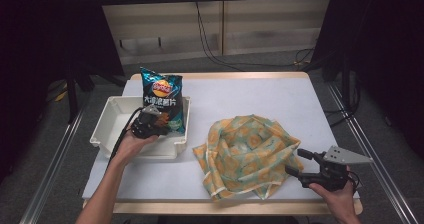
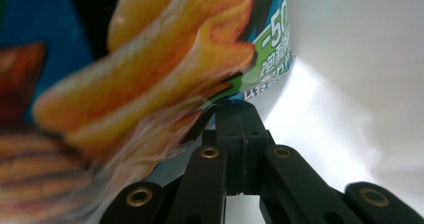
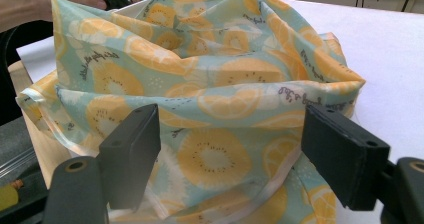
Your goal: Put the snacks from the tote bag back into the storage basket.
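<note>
Left gripper (image 1: 148, 123) clamped on the chip bag's (image 1: 162, 101) lower edge, bag standing upright in the white tray (image 1: 107, 129).
Right gripper (image 1: 300, 165), jaws wide apart, sits at four o'clock of the table, just beside the orange-print fabric bag (image 1: 247, 154); the tray lies at nine o'clock.

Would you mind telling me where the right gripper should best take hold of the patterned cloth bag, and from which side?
Probably the bag's near rim, from the person's side. In the right gripper view, the folded edge with writing runs level between the open right gripper's jaws, standing up from the table, thin enough to pinch.
</note>
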Motion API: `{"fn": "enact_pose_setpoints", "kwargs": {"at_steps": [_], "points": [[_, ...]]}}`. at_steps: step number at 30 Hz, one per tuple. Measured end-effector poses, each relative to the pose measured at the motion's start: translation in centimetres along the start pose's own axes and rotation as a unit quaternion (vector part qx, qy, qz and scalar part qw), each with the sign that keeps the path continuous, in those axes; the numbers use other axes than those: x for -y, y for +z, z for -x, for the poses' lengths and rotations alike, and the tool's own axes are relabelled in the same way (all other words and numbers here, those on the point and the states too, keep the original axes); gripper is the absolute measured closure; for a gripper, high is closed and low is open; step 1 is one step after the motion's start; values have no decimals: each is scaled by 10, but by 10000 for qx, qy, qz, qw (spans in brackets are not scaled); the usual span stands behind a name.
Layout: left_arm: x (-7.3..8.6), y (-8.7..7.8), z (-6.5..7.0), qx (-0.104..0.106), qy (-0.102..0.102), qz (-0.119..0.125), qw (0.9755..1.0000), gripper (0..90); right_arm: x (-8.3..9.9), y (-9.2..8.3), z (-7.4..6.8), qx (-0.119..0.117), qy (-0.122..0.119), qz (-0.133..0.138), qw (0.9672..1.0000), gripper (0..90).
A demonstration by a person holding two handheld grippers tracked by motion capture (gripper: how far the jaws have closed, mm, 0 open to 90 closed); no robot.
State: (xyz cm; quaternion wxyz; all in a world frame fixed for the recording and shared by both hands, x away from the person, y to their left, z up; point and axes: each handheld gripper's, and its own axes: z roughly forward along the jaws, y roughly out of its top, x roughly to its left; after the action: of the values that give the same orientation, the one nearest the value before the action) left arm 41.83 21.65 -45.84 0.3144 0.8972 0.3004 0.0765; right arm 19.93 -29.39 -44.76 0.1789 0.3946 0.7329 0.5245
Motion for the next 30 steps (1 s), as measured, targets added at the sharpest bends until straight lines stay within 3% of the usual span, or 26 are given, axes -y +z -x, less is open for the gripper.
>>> {"fn": "enact_pose_setpoints", "kwargs": {"at_steps": [3,10,11,14,15,20,28,30], "points": [[0,2,-2,-57,-96,69,9999,900,0,-1,0,-6,14,0,10000,236],[10,-4,-12,-36,-168,-62,9998,893,0,-1,-1,-19,2,8,10000,235],[11,-4,-13,-82,-218,16,9997,894,0,-1,-1,-26,8,-3,10000,235],[12,-4,-17,-110,-312,-48,9994,896,0,0,-1,-24,9,-23,10000,235],[12,-4,-21,-135,-433,-25,9990,899,0,0,-2,-22,-2,-24,10000,235],[13,-4,-30,-273,-563,-15,9980,893,0,1,-3,-49,-12,-28,10000,235],[15,-1,-35,-323,-617,49,9976,889,1,0,-2,-33,-4,-21,10000,234],[17,-1,-37,-246,-745,82,9969,887,1,1,-2,-42,1,-21,10000,234]]}}
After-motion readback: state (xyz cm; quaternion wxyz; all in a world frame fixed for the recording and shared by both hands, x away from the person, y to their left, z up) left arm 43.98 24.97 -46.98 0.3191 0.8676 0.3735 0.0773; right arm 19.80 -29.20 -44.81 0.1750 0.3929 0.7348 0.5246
